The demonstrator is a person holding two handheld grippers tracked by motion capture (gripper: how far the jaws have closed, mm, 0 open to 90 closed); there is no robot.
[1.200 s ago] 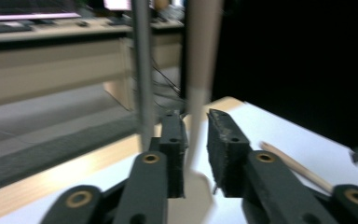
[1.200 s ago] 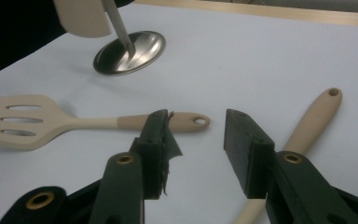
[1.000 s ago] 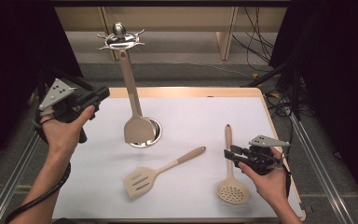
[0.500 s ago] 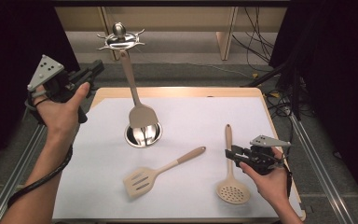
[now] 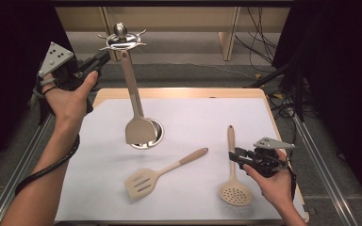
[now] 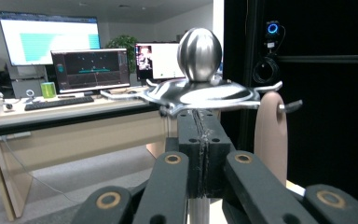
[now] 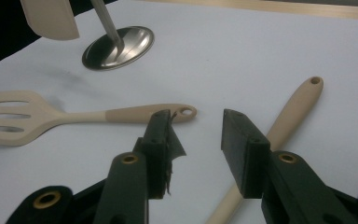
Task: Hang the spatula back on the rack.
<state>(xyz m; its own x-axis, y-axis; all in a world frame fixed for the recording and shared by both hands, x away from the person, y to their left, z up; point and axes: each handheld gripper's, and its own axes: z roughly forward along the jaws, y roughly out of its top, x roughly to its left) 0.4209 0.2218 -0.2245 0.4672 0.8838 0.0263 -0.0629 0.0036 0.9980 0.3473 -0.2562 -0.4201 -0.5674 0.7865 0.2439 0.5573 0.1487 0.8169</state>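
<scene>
Steel utensil stand (image 5: 121,40), its hook crown high and its round base (image 5: 147,134) on the white desk (image 5: 198,117), carries one beige solid spatula (image 5: 139,128) hanging from a hook. Left gripper (image 5: 101,60) has its fingers closed, empty, just beside the crown. Right of the base lie a beige slotted spatula (image 5: 143,182) and a beige perforated skimmer (image 5: 234,190); the right gripper (image 5: 234,155), fingers parted, straddles the skimmer's partly hidden handle.

wooden desk (image 6: 51,114), monitors (image 6: 91,70), grey floor (image 6: 79,179)
</scene>
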